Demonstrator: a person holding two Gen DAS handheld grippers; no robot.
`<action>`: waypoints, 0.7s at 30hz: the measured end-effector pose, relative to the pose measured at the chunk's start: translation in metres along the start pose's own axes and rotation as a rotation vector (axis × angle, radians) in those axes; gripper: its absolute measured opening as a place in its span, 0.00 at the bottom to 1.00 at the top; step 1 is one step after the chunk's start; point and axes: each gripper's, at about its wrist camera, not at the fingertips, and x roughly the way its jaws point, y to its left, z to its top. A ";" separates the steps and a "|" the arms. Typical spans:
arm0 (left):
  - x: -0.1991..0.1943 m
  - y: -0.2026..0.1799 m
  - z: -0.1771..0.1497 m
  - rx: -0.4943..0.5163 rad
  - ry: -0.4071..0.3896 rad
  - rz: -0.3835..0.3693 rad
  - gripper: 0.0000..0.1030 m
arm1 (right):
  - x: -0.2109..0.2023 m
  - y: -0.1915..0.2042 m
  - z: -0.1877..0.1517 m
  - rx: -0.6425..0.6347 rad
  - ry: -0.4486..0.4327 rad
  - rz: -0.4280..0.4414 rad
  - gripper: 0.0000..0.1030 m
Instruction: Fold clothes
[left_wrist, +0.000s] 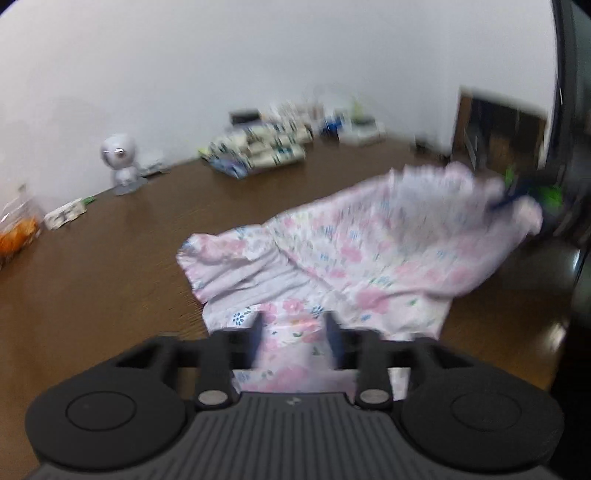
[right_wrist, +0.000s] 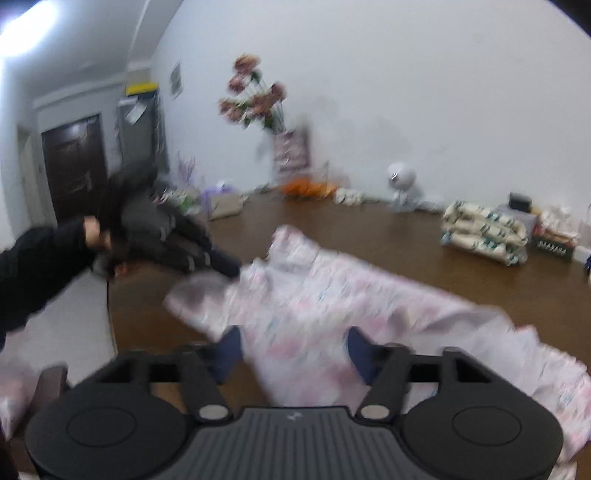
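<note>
A white garment with pink and blue flowers (left_wrist: 369, 251) lies rumpled on the brown wooden table (left_wrist: 110, 277). In the left wrist view my left gripper (left_wrist: 295, 328) stands open over its near edge, with a ridge of the cloth between the fingers. The far right corner of the garment is raised where my right gripper (left_wrist: 509, 197) shows, blurred. In the right wrist view my right gripper (right_wrist: 293, 350) is open over the garment (right_wrist: 332, 295), fabric lying between its blue pads. My left gripper (right_wrist: 229, 266) reaches the cloth's far left edge, held by a black-sleeved arm (right_wrist: 37, 266).
Along the far wall stand a white round gadget (left_wrist: 120, 158), a stack of printed packs (left_wrist: 258, 147), a small box (left_wrist: 64, 216) and an orange bag (left_wrist: 18, 232). A vase of pink flowers (right_wrist: 255, 96) and a dark door (right_wrist: 74, 166) show in the right wrist view.
</note>
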 end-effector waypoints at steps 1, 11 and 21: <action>-0.008 -0.002 -0.004 -0.027 -0.018 -0.019 0.52 | 0.006 -0.002 -0.005 0.014 0.022 -0.018 0.47; 0.008 -0.027 -0.030 -0.005 0.073 -0.039 0.49 | 0.019 -0.053 -0.001 0.319 0.079 -0.058 0.01; -0.021 -0.035 -0.020 -0.020 0.010 -0.034 0.49 | 0.054 -0.009 0.007 -0.115 0.163 -0.455 0.12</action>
